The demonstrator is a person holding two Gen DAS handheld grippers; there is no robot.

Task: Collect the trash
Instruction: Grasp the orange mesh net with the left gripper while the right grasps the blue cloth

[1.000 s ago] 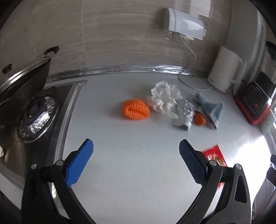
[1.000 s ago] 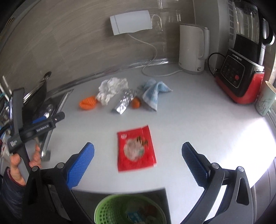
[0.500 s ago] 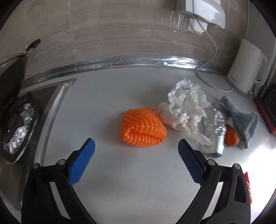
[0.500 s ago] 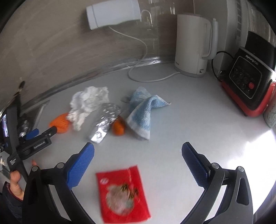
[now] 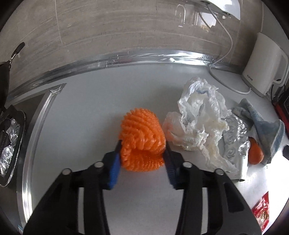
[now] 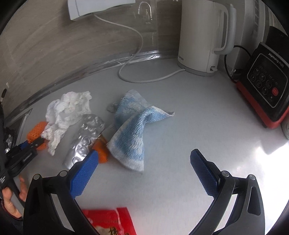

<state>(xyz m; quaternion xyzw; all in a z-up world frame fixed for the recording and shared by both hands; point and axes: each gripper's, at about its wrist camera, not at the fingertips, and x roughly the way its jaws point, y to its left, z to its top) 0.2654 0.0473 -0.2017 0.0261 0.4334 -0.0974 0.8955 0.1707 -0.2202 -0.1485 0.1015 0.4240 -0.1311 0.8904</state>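
My left gripper (image 5: pixel 142 162) is shut on an orange foam net (image 5: pixel 142 141) that rests on the white counter (image 5: pixel 86 126); the net also shows in the right wrist view (image 6: pixel 36 132). Beside it lie a crumpled white plastic bag (image 5: pixel 198 115), a silver foil wrapper (image 5: pixel 234 141) and a small orange piece (image 5: pixel 255 153). My right gripper (image 6: pixel 144 171) is open and empty, above the counter in front of a blue-white cloth (image 6: pixel 133 130). A red snack packet (image 6: pixel 108 222) lies under it at the near edge.
A white kettle (image 6: pixel 202 36) with its cord stands by the back wall. A black and red appliance (image 6: pixel 265 86) is at the right. A stove with foil (image 5: pixel 9 141) is at the left. A white socket box (image 6: pixel 97 7) hangs on the wall.
My left gripper moved forward to the orange foam net and closed on it. My right gripper moved forward past the red packet toward the cloth and stayed open.
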